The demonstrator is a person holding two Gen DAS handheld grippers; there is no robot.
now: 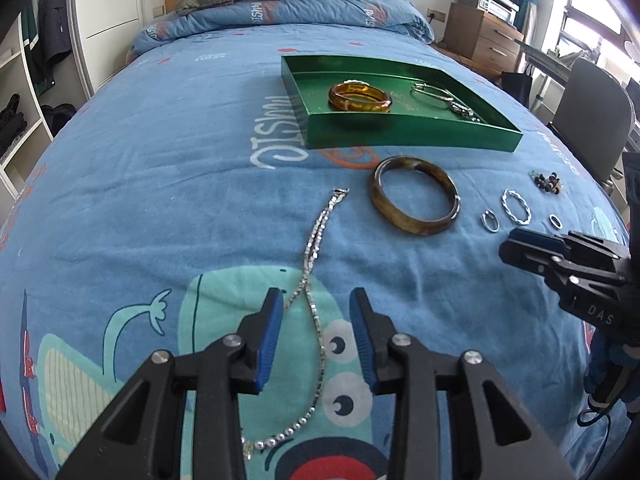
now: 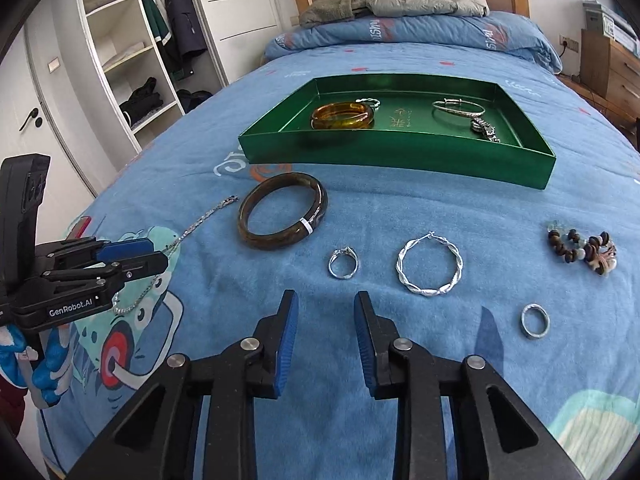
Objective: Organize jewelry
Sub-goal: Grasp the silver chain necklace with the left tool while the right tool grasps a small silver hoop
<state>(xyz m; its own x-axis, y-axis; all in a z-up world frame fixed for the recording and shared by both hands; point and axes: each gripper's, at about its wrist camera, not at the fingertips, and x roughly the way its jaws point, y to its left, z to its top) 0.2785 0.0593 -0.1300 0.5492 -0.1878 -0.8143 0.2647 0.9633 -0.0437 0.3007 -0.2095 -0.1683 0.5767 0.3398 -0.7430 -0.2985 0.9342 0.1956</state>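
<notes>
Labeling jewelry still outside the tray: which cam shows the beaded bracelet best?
Right wrist. The beaded bracelet lies unobstructed on the bedspread, its brown beads distinct. In the left wrist view it is a tiny dark cluster near the frame's right side, detail lost.

A green tray (image 2: 400, 156) sits on the bed at twelve o'clock, holding an amber bangle (image 2: 343, 115), a small twisted silver ring (image 2: 370, 101), a thin silver bangle (image 2: 458, 106) and a silver chain piece (image 2: 485, 129). In front of it, flat on the blue cover: a dark brown bangle (image 2: 282, 216) at eleven, a sparkly necklace (image 1: 316, 280) stretched out at nine, a silver ring (image 2: 342, 266), a twisted silver hoop (image 2: 429, 267), a plain ring (image 2: 535, 320) at two, and a brown bead bracelet (image 2: 582, 250) at three.
</notes>
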